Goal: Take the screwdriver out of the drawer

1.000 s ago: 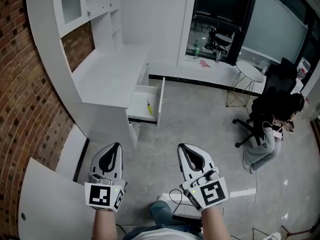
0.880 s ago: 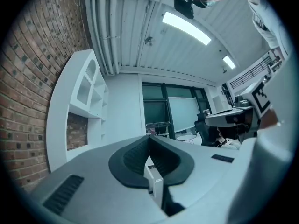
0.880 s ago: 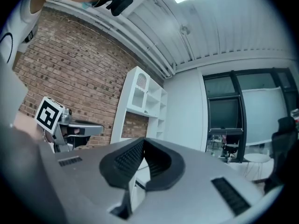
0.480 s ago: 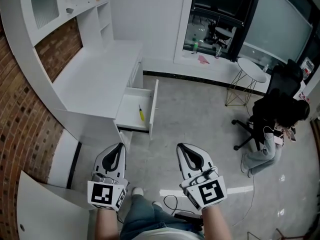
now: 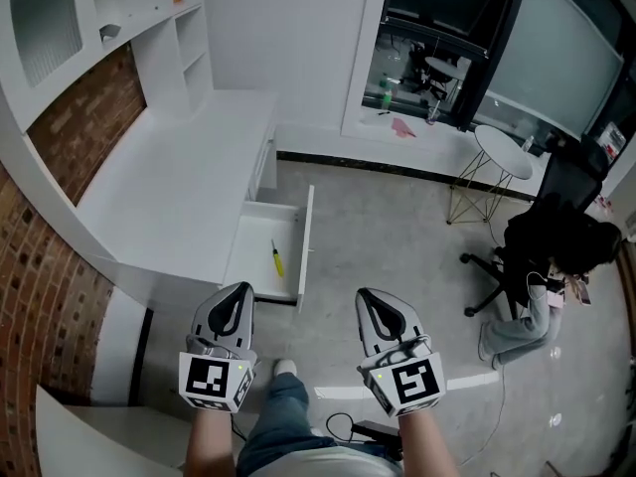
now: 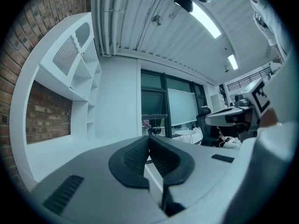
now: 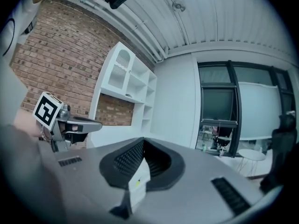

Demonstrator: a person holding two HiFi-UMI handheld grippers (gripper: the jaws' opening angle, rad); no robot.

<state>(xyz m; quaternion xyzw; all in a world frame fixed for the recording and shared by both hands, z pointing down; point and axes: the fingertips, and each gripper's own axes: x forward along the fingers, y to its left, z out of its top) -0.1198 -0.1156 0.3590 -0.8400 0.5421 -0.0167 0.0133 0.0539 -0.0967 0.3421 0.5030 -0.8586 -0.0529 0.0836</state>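
Note:
A yellow-handled screwdriver (image 5: 276,257) lies inside the open white drawer (image 5: 246,256), which is pulled out of the white desk toward the floor. Both grippers are held level over the floor, short of the drawer's front. My left gripper (image 5: 238,290) is just below the drawer's near corner, its jaws shut with nothing between them (image 6: 149,138). My right gripper (image 5: 364,294) is to the right of the drawer, its tips together and empty (image 7: 142,141). Neither gripper touches the drawer or the screwdriver.
The white desk top (image 5: 169,197) and shelving (image 5: 149,28) run along a brick wall (image 5: 45,276) at left. A person sits in an office chair (image 5: 542,256) at right, near a small round table (image 5: 502,147). Cables (image 5: 348,430) lie on the floor by my leg (image 5: 278,415).
Both grippers have moved forward toward the drawer, which now shows closer and lower in the head view. Their jaws stayed shut throughout.

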